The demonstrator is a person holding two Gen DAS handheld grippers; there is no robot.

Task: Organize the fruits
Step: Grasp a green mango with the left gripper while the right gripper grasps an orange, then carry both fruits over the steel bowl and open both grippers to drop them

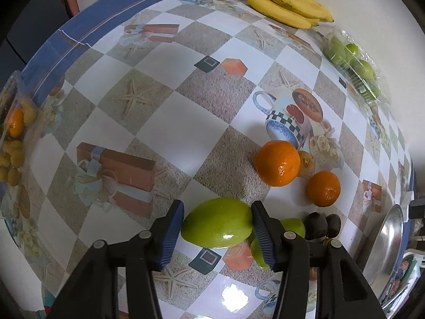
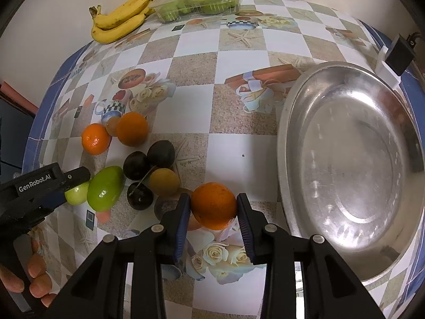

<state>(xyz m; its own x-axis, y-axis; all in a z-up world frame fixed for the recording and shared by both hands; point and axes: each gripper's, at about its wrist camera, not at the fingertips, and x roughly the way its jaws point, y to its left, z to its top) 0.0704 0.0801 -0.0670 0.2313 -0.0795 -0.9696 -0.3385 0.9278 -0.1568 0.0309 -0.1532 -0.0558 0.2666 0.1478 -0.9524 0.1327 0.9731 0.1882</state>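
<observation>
We see our right gripper pointing down at the checkered worktop, its blue pads pressed against both sides of an orange. Just to the right lies a wide metal bowl, with nothing in it. To the left sits a cluster of dark plums and a brownish round fruit, with two more oranges beyond. Our left gripper reaches in from the left edge at a green mango. Bananas and a clear tray of green fruit lie at the far edge.
</observation>
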